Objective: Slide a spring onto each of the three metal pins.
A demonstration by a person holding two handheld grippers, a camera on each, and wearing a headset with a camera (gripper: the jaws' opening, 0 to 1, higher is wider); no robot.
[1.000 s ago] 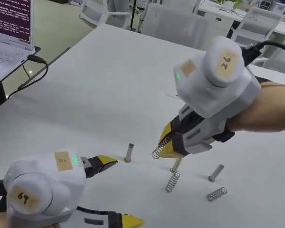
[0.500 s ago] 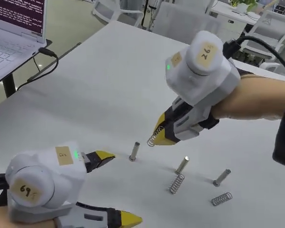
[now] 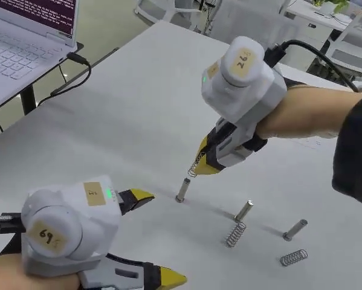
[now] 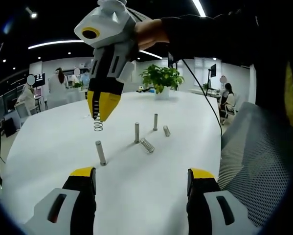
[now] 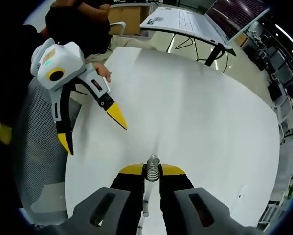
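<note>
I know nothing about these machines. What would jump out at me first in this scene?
The right gripper, white with yellow tips, pinches a small spring just above the leftmost metal pin of three standing on the white table. Two more springs lie by the other pins, and the left gripper sits open at the near edge.

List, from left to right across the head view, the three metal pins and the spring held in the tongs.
left pin → held spring, in the right tongs → middle pin → right pin
</note>
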